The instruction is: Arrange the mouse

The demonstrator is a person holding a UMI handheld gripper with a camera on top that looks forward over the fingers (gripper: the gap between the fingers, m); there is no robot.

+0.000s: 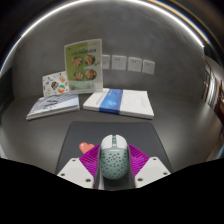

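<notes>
A pale grey-green mouse (pixel 112 155) with a perforated shell and a scroll wheel sits between my two fingers, its nose pointing away from me. My gripper (pixel 112 168) is shut on it, with the magenta pads (pixel 86 160) pressing on both of its sides. The mouse is over the near edge of a dark mouse mat (pixel 105 131) on the grey table. I cannot tell whether the mouse rests on the mat or is lifted off it.
A white and blue book (pixel 118 101) lies beyond the mat. An open booklet (pixel 52 106) lies to its left. A leaflet (pixel 83 62) and a small card (pixel 58 84) stand against the wall. A small pink thing (pixel 87 148) shows by the left finger.
</notes>
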